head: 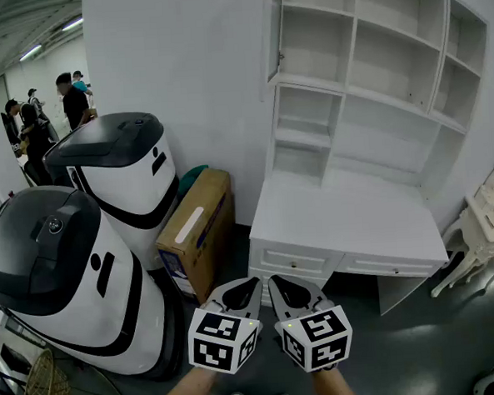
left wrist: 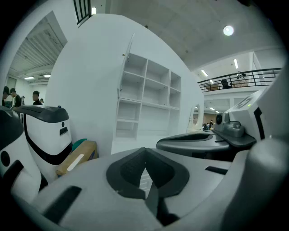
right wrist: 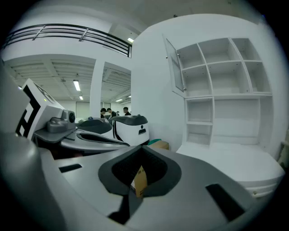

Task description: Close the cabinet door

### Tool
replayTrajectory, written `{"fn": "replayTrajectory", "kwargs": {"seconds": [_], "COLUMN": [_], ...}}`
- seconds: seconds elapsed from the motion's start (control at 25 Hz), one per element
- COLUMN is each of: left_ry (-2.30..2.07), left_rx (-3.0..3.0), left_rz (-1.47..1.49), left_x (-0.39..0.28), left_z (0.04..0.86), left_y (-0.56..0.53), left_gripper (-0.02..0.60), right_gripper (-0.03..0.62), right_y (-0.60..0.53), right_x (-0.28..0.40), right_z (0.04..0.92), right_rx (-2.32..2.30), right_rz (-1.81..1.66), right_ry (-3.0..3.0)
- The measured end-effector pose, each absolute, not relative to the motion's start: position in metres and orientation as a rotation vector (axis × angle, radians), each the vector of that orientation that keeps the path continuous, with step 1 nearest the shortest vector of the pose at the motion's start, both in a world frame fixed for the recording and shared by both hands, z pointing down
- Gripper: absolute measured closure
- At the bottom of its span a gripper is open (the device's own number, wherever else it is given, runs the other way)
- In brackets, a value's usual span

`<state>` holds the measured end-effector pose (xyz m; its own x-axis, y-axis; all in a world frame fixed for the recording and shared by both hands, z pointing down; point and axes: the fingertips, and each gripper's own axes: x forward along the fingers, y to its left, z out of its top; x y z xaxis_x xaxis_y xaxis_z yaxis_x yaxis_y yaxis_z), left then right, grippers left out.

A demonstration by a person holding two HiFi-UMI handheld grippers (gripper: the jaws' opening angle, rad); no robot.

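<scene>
The white cabinet [head: 364, 68] of open shelves stands over a white desk [head: 349, 228]. Its narrow glazed door [head: 272, 32] at the upper left stands swung out, edge-on to me; it also shows as the door [left wrist: 128, 58] in the left gripper view and the door [right wrist: 174, 63] in the right gripper view. My left gripper [head: 252, 281] and right gripper [head: 274, 280] hover side by side low in front of the desk, well short of the door. Both are shut with nothing between the jaws, as the left gripper [left wrist: 145, 151] and right gripper [right wrist: 143, 150] show.
Two large white-and-black machines [head: 120, 171] [head: 59, 271] stand at the left. A cardboard box [head: 197, 233] leans against the wall between them and the desk. A white ornate chair [head: 482, 224] is at the right. People [head: 37, 109] stand far back left.
</scene>
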<state>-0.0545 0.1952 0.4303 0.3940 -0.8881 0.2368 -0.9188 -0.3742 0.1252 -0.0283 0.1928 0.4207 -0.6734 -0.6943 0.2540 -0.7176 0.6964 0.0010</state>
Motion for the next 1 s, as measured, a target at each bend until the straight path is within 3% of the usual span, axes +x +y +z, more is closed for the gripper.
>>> {"fn": "replayTrajectory", "kwargs": {"seconds": [1.0], "left_ry": [-1.647], "left_rx": [2.375], "left_rz": [0.216], "left_x": [-0.100], "left_z": [0.439], "left_y": [0.165], "left_gripper": [0.569], "right_gripper": [0.577], "right_y": [0.163], "right_x": [-0.080], "right_z": [0.420], "right_rx": [1.047], "right_rz": [0.155], "right_ry": [-2.736]}}
